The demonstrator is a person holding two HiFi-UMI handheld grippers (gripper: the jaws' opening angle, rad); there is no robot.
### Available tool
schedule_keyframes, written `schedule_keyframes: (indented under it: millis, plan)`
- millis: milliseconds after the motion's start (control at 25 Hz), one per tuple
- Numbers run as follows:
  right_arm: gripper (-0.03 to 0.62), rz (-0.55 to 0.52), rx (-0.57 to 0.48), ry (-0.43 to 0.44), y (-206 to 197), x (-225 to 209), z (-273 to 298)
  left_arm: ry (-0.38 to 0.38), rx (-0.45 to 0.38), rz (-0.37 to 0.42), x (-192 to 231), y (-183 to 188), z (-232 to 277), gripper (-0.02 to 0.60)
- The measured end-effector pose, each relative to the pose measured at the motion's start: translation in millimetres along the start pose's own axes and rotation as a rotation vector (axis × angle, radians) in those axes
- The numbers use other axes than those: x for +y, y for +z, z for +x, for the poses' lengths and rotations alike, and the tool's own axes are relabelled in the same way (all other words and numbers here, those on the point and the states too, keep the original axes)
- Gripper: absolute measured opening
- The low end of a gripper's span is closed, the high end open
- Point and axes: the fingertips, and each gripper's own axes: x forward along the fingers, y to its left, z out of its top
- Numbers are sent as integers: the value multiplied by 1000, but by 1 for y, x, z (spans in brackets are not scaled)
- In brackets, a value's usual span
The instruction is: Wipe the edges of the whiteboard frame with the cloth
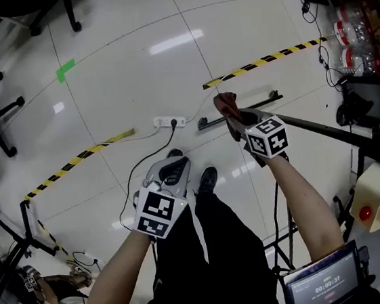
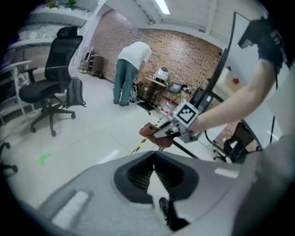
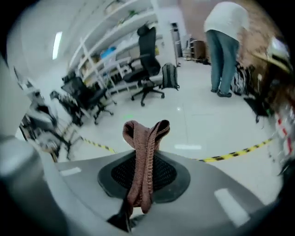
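The right gripper (image 1: 235,121) clamps the folded cloth (image 1: 226,103), held in the air near the whiteboard frame (image 1: 324,130). The left gripper (image 2: 153,156) is closed and empty. This looks like the approach; next, the cloth must press on the frame's edge and slide along it

I have the cloth (image 1: 226,103) at about 1 o'clock in the head view. It is reddish-brown and ribbed, folded into a narrow bunch and pinched between the jaws of the right gripper (image 1: 236,123), with its looped end poking past the tips toward 12 o'clock. The whiteboard frame (image 1: 338,134) shows as a dark edge running toward 3 o'clock. I can't tell whether the cloth touches it.
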Motion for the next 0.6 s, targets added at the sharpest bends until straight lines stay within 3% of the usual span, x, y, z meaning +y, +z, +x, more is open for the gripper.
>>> schedule_keyframes:
  millis: [40, 160, 240, 320, 400, 480, 560, 600]
  plan:
    - [61, 120, -114, 100, 16, 18, -10, -33, -13, -59, 5, 6, 4, 10]
    - [61, 416, -395, 428, 58, 63, -49, -205, -16, -218, 16, 27, 28, 156]
    - [61, 558, -521, 647, 68, 79, -77, -383, -20, -299, 12, 46, 41, 212]
    - [61, 652, -626, 812, 69, 86, -98, -582, -30, -354, -5, 70, 43, 247]
    - [61, 693, -706, 898, 66, 87, -116, -740, -23, -380, -28, 88, 43, 270]
    - [61, 697, -759, 931, 60, 85, -130, -855, -1, -401, -53, 97, 47, 278]
    - [61, 695, -795, 933, 53, 84, -141, -927, 31, -428, -75, 102, 52, 274]
    - [61, 701, -810, 925, 48, 82, -145, -938, 47, -436, -83, 105, 55, 242]
